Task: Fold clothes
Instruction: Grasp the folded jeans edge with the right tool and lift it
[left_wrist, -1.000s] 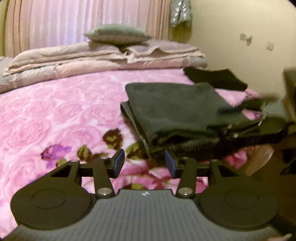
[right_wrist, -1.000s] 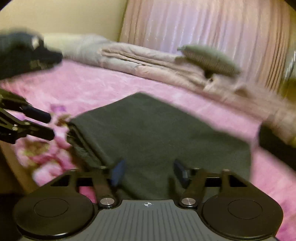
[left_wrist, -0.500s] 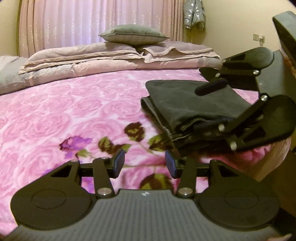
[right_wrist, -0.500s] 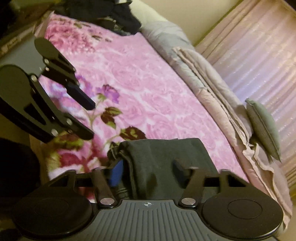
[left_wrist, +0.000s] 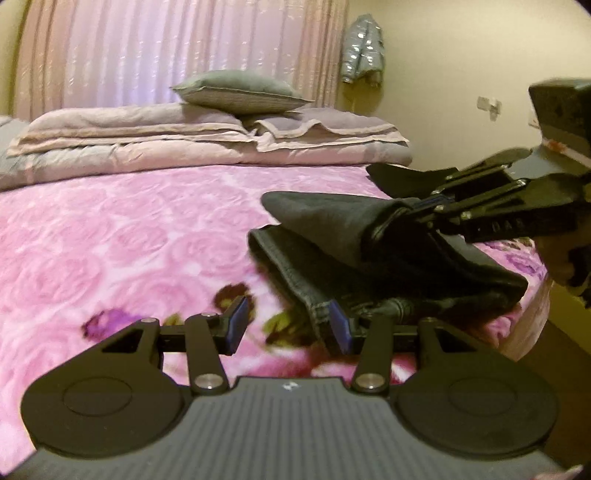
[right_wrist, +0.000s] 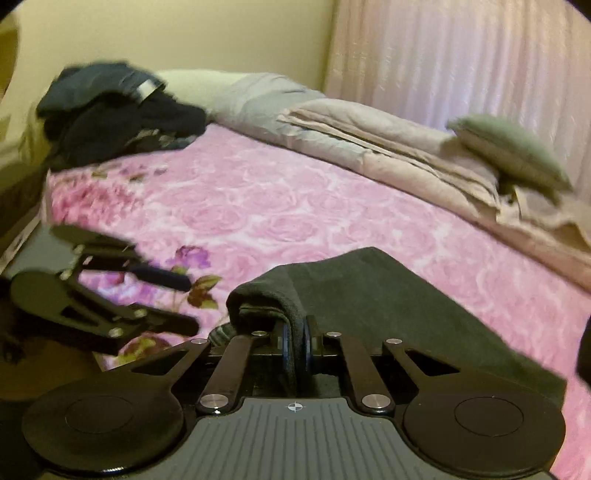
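A folded dark grey garment (left_wrist: 332, 218) lies on darker folded jeans (left_wrist: 306, 284) near the bed's front right corner. My right gripper (right_wrist: 296, 338) is shut on the near edge of the grey garment (right_wrist: 369, 291) and lifts that fold; it also shows in the left wrist view (left_wrist: 417, 212) pinching the cloth. My left gripper (left_wrist: 286, 323) is open and empty, just in front of the jeans' stitched edge, its right pad (left_wrist: 338, 325) close to the denim. It shows at the left of the right wrist view (right_wrist: 184, 302).
The pink rose-patterned bedspread (left_wrist: 129, 240) covers the bed. Folded quilts (left_wrist: 147, 147) and a grey pillow (left_wrist: 240, 90) lie at the far side. A pile of dark clothes (right_wrist: 114, 110) sits at the far left corner. Another dark garment (left_wrist: 402, 177) lies behind the stack.
My right gripper has closed on the grey garment's edge and raised it. My left gripper has moved right, up to the jeans' edge, still open.
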